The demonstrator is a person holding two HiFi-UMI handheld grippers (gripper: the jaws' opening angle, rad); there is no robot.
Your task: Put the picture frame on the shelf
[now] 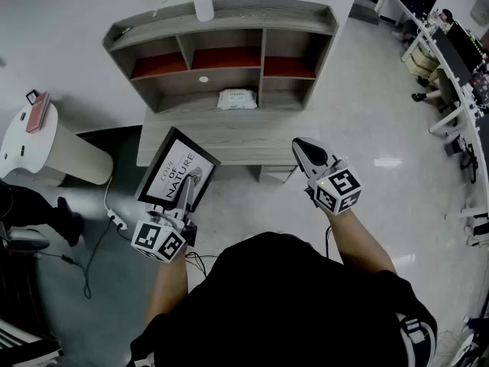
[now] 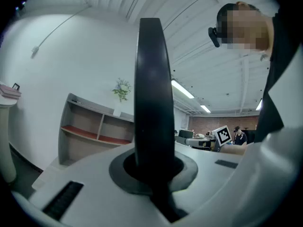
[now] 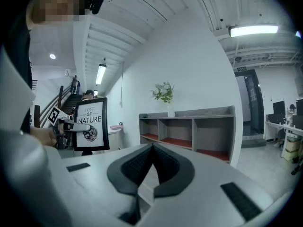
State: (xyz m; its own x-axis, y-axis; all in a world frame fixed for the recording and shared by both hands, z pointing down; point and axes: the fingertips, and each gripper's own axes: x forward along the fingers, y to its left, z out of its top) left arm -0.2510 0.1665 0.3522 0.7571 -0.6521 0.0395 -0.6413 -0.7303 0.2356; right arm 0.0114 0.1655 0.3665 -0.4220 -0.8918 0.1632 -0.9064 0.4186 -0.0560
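A black picture frame (image 1: 177,171) with a white print reading "NATURE" is held upright in the air in front of the shelf. My left gripper (image 1: 183,199) is shut on its lower edge; in the left gripper view the frame (image 2: 152,98) shows edge-on between the jaws. From the right gripper view the frame (image 3: 91,124) appears at the left with the left gripper clamped across it. My right gripper (image 1: 306,151) hangs to the right of the frame, shut with nothing in it (image 3: 150,151). The grey wooden shelf (image 1: 221,52) with red-lined cubbies stands ahead.
A white vase with flowers (image 1: 202,4) stands on the shelf top. A white packet (image 1: 236,99) lies in a lower cubby. A round white stool (image 1: 46,144) with a pink book stands at the left. Cables and a power strip (image 1: 116,220) lie on the floor. Desks (image 1: 451,60) line the right.
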